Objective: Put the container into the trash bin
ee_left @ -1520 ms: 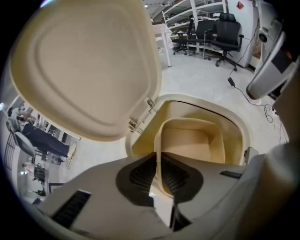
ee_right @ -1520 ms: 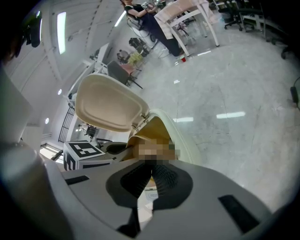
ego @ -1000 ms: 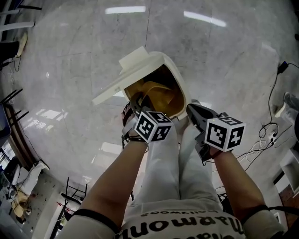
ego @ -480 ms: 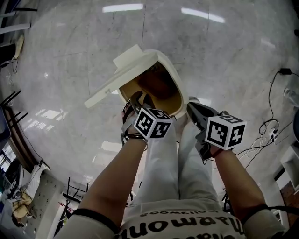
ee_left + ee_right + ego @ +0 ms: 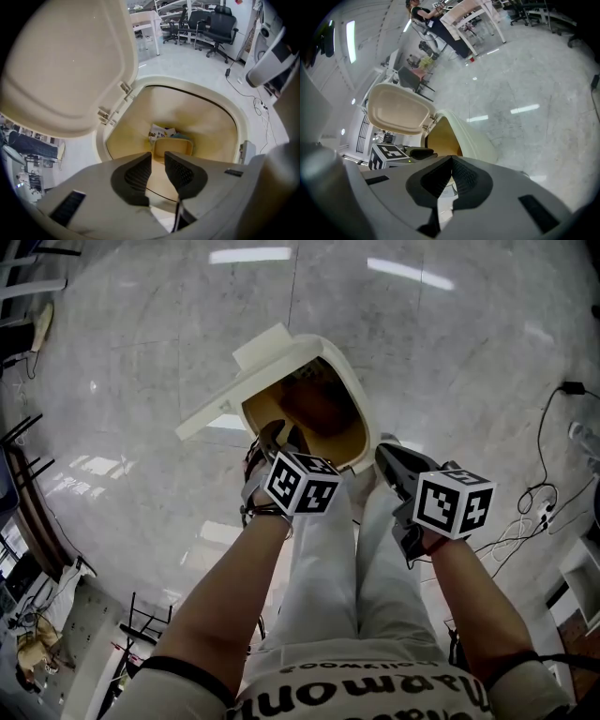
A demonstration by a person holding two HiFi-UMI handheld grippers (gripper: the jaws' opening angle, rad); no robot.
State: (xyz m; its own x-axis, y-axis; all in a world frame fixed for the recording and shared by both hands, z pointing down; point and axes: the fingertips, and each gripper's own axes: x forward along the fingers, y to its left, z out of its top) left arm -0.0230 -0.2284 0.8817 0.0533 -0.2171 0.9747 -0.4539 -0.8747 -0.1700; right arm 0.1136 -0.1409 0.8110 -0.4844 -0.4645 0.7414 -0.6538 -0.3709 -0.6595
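The cream trash bin point(image 5: 362, 413) stands on the floor right in front of me, its lid point(image 5: 246, 382) tipped up to the left. In the left gripper view a tan square container point(image 5: 172, 147) lies at the bottom of the bin point(image 5: 236, 123), beside crumpled printed paper point(image 5: 158, 132). My left gripper point(image 5: 277, 439) hangs over the bin's mouth pointing steeply down; in its own view the left gripper point(image 5: 158, 162) is open, with nothing between the pads. My right gripper point(image 5: 390, 465) stays to the right of the bin. Its own view shows the right gripper point(image 5: 451, 165) shut and empty.
My legs in white trousers point(image 5: 349, 559) are just behind the bin. Cables point(image 5: 536, 504) trail on the marble floor at the right. Office chairs point(image 5: 213, 27) and a white table point(image 5: 474, 18) stand farther off. Dark chair frames point(image 5: 28, 486) line the left edge.
The yellowish container that sat high in the bin's mouth under my left gripper has dropped to the bottom. The left jaws have opened. The right gripper has not moved.
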